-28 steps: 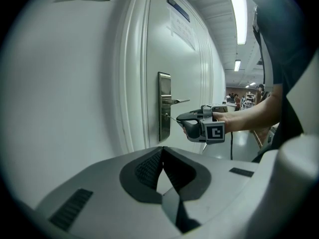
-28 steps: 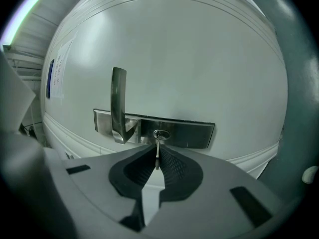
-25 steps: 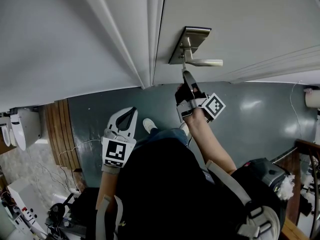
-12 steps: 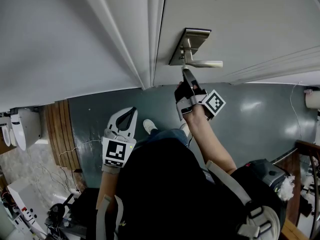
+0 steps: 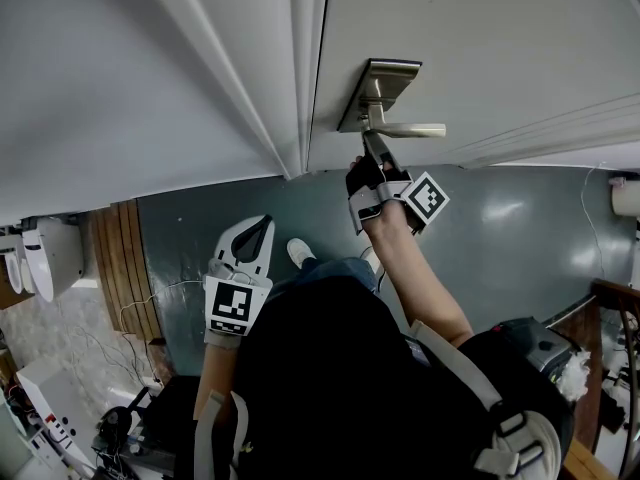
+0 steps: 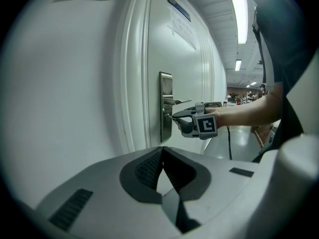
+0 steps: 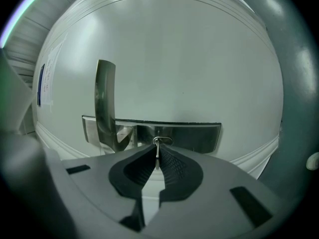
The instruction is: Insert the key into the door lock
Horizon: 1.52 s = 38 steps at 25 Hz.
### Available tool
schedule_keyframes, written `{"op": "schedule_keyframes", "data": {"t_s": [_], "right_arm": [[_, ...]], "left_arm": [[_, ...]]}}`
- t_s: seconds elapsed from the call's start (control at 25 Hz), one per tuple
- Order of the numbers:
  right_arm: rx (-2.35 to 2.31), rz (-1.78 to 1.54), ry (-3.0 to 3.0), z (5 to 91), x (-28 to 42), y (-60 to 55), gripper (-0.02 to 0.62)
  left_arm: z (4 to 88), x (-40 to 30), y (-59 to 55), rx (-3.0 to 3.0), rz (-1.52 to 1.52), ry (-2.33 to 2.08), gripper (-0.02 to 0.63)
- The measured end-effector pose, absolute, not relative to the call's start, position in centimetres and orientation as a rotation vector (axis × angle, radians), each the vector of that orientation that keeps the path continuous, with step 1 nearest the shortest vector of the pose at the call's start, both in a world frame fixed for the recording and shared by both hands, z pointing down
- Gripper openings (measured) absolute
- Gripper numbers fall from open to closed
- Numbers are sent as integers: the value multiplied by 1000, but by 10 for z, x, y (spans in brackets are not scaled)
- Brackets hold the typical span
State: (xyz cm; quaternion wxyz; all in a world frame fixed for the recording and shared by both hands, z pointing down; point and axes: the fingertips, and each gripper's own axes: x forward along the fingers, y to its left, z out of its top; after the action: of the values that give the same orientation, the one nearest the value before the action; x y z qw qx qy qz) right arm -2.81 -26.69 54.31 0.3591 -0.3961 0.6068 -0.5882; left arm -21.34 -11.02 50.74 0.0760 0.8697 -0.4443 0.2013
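At the shiny lock plate (image 7: pixel 195 133) on the white door (image 5: pixel 480 48), the right gripper (image 5: pixel 372 148) reaches up with its jaws squeezed tight on the small key (image 7: pixel 157 156), whose tip meets the keyhole (image 7: pixel 162 141), while the left gripper (image 5: pixel 264 224) hangs low, jaws pressed together on nothing.

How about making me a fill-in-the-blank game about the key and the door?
1. The key is pinched between the jaws of the ______ gripper.
2. The left gripper has its jaws together and holds ______.
3. The key points at the metal plate that carries the door ______.
Missing words: right; nothing; handle.
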Motion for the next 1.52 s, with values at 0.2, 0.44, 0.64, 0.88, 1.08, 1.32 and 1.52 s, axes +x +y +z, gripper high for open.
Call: {"op": "schedule_keyframes", "data": {"t_s": [0.2, 0.44, 0.64, 0.88, 1.08, 1.32, 1.52], "right_arm": [[-1021, -1504, 1572, 540, -29, -268, 32], [-1031, -1487, 1586, 541, -29, -269, 34], [-1052, -1503, 1590, 541, -28, -267, 34], [-1028, -1538, 1612, 538, -25, -256, 34], [-1023, -1561, 1671, 539, -18, -239, 32], [-1064, -1518, 1828, 531, 2, -218, 25], [-1090, -1414, 1994, 510, 22, -207, 15]], "left_arm": [[506, -214, -110, 2607, 611, -1332, 8], [505, -211, -110, 2610, 619, -1331, 8], [501, -203, -108, 2614, 606, -1333, 8], [492, -186, -107, 2624, 584, -1341, 8], [484, -172, -109, 2631, 558, -1357, 8], [473, -152, -113, 2631, 509, -1376, 8], [464, -129, -119, 2649, 475, -1378, 8]]}}
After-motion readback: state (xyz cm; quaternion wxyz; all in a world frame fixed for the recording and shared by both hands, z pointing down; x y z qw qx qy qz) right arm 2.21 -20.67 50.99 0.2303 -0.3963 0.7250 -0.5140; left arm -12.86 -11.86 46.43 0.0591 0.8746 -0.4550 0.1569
